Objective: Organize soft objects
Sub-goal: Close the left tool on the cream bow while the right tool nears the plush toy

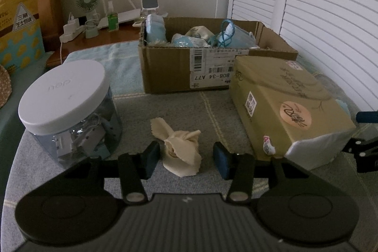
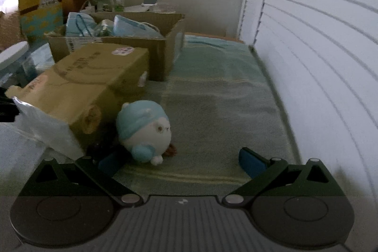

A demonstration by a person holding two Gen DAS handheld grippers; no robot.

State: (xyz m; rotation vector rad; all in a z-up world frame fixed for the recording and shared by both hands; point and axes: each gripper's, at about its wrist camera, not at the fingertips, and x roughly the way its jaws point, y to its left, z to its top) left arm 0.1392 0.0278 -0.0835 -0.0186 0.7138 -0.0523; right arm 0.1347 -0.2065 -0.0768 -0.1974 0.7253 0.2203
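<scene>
The left gripper [image 1: 186, 158] is spread, its blue pads [image 1: 151, 158] on either side of a crumpled cream cloth [image 1: 180, 150] that lies on the checked bedcover [image 1: 170, 108]. The pads stand apart from the cloth and do not pinch it. To the left of the cloth stands a clear jar [image 1: 70, 110] with a white lid, small items inside. To the right lies a tan box [image 1: 283, 105] with a round orange sticker on top and a white end facing the camera. Behind both sits an open carton [image 1: 170, 67] with a shipping label; it holds pale blue soft items [image 1: 154, 27], among them what looks like face masks. Farther back, a side table carries a small green fan [image 1: 88, 1] and a green bottle [image 1: 113, 18].

The right gripper [image 2: 182, 162] is spread wide and holds nothing. A round plush [image 2: 145, 129], white with a blue hood and blue paw, sits on the bedcover just ahead of the gripper's left pad [image 2: 111, 163], close against the near corner of the tan box [image 2: 89, 86]. A small brown object shows at the plush's base. The carton [image 2: 132, 49] lies beyond the box, and white slatted doors [image 2: 319, 63] run along the right side.
</scene>
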